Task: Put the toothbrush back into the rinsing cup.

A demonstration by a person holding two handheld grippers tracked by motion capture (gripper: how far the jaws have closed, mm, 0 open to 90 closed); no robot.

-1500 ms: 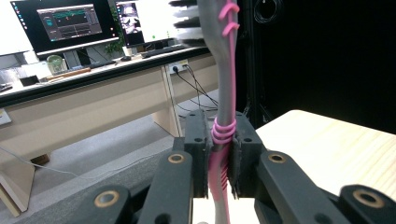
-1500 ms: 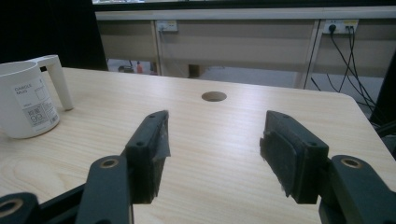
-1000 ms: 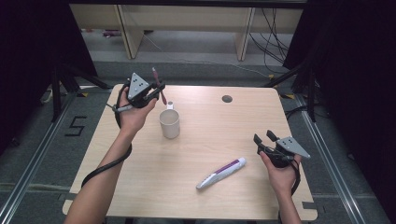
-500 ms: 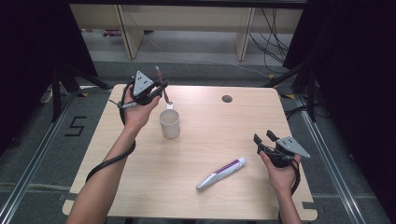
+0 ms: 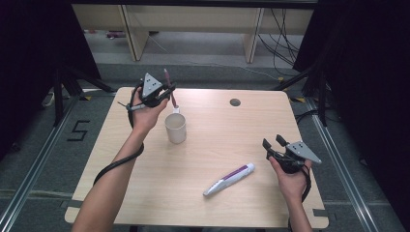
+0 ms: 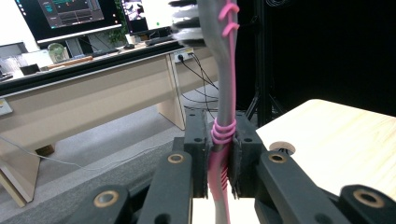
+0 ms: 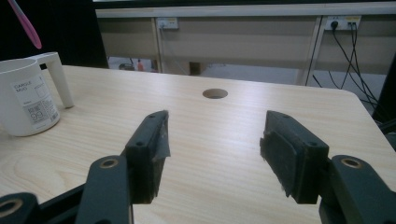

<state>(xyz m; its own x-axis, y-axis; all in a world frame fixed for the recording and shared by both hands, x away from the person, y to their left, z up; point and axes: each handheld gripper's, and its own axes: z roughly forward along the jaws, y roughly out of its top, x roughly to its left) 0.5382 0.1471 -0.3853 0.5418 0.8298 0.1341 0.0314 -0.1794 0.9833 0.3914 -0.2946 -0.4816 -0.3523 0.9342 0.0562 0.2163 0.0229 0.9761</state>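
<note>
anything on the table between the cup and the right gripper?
The tube lies a little to the near side of the line from the cup to the right gripper; otherwise that stretch is bare wood, per the high view.

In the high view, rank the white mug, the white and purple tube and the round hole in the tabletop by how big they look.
1. White and purple tube, longest.
2. White mug, shorter but bulkier, so the top two are close.
3. Round hole, clearly smallest.
</note>
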